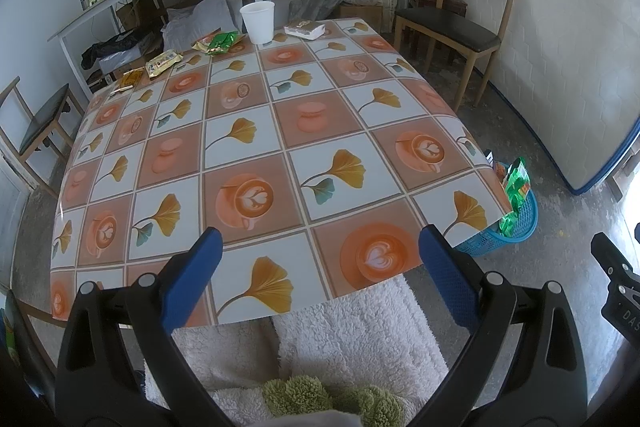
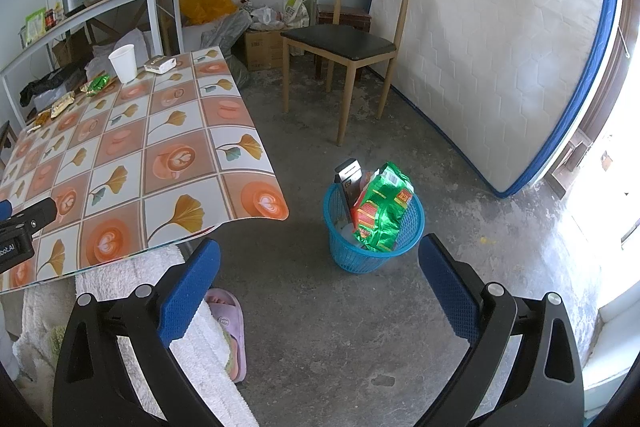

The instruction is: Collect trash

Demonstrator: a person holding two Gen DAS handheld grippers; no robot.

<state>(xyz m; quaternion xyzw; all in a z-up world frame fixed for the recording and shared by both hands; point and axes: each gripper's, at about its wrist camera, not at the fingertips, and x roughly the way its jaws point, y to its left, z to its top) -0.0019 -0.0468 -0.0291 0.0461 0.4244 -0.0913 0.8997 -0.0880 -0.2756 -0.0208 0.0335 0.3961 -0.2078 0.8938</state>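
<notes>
Both grippers: left gripper (image 1: 320, 247), right gripper (image 2: 318, 259), fingers wide, empty.
Basket (image 2: 340, 255): 12 o'clock of right, within drop range.
Wrappers (image 1: 220, 43): 11 o'clock, far table (image 1: 248, 131) edge.

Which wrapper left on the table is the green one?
The crumpled green wrapper just left of the white paper cup; the other wrappers further left are yellowish.

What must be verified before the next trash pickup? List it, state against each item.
1. Left gripper open, holding nothing: ok.
2. Right gripper open, holding nothing: ok.
3. Trash left on table: green wrapper, yellow wrapper, cup, box: ok.
4. Trash near grippers: not ok, all at far edge.
5. Basket upright on floor: ok.
6. Room left in basket: cannot tell; green bag sticks out above rim.
</notes>
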